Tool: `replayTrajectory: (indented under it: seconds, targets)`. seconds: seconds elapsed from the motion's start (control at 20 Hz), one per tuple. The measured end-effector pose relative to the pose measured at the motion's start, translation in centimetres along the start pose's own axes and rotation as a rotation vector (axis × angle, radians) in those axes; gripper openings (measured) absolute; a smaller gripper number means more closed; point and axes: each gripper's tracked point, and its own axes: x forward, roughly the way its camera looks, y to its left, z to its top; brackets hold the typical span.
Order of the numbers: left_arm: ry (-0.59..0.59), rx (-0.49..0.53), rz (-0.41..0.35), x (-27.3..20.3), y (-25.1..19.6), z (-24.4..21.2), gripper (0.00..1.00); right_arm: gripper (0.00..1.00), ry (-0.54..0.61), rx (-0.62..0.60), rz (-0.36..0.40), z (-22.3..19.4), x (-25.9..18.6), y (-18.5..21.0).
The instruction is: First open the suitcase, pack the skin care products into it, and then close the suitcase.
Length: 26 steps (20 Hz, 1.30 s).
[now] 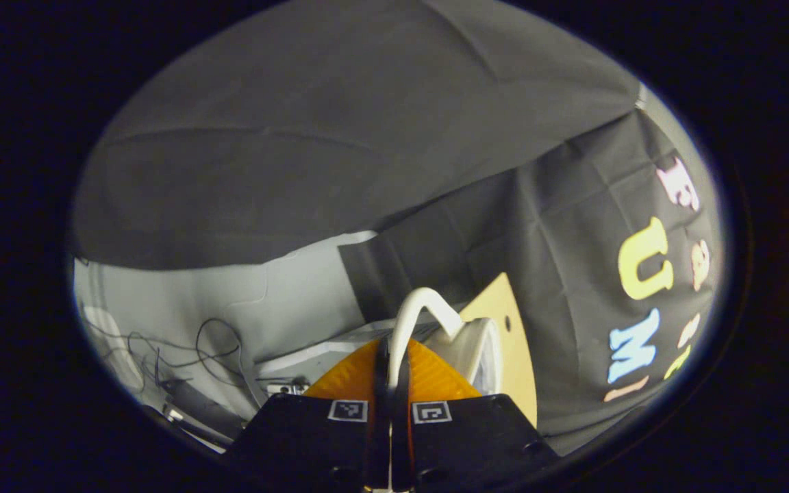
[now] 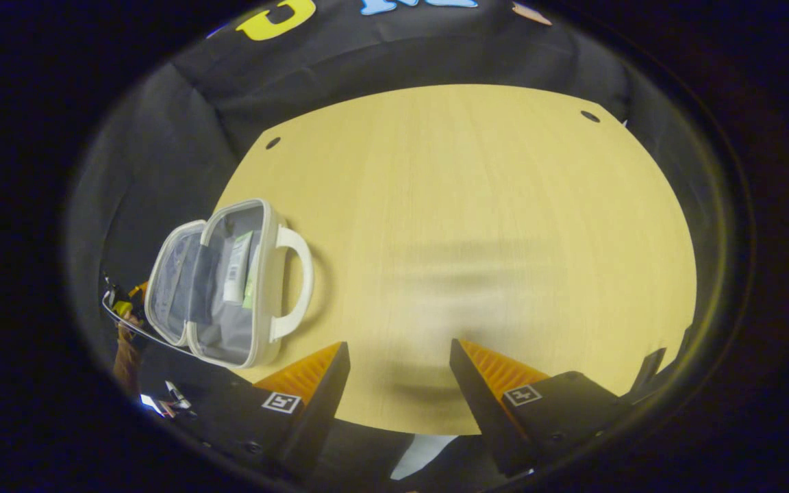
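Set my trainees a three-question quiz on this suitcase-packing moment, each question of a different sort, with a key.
1. True or false: in the right gripper view, the right gripper is shut on the small white zip-round suitcase.
2. In the left gripper view, what do the left gripper fingers press on? A) a white loop handle; B) a glass bottle; C) a folded towel.
3. Fill in: the suitcase lies ___ on the pale wooden table, with a white and green skin care tube inside.

Key: 1 false, it stands open above bare table; 2 A; 3 open.
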Motion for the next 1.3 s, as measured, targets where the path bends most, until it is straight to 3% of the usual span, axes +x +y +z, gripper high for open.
replayTrajectory:
  seconds: [0.1,0.25,0.3,0.35,0.55,0.7,0.85,1.3]
  targets:
    - [-0.04,0.105,-0.096,-3.2,-6.5,0.7,0.1,0.91,-0.001,-0.032,0.023,0.0,-0.1,0.5]
    - [-0.064,0.345,-0.24,-9.8,-16.8,-2.6,0.09,0.91,-0.011,-0.061,0.055,0.0,-0.5,1.3]
    - [-0.072,0.417,-0.294,-11.9,-19.9,-4.5,0.09,0.83,-0.015,-0.065,0.067,-0.2,-0.6,1.5]
    - [-0.051,0.464,-0.346,-13.3,-23.0,-7.3,0.12,0.91,-0.017,-0.07,0.075,-0.4,-0.6,1.3]
    - [0.076,0.535,-0.517,-16.8,-31.3,-20.2,0.08,0.91,-0.047,-0.058,0.096,-0.9,-2.0,-0.4]
    - [0.1,0.694,-0.482,-16.5,-32.9,-27.0,0.08,0.91,-0.108,-0.021,0.089,-0.7,-3.8,-3.6]
    - [0.164,0.781,-0.443,-15.9,-32.9,-32.5,0.09,0.91,-0.15,0.044,0.071,-1.1,-5.8,-7.5]
    - [0.339,0.853,-0.338,-14.2,-29.5,-45.2,0.08,0.91,-0.21,0.242,0.009,-4.6,-9.8,-18.7]
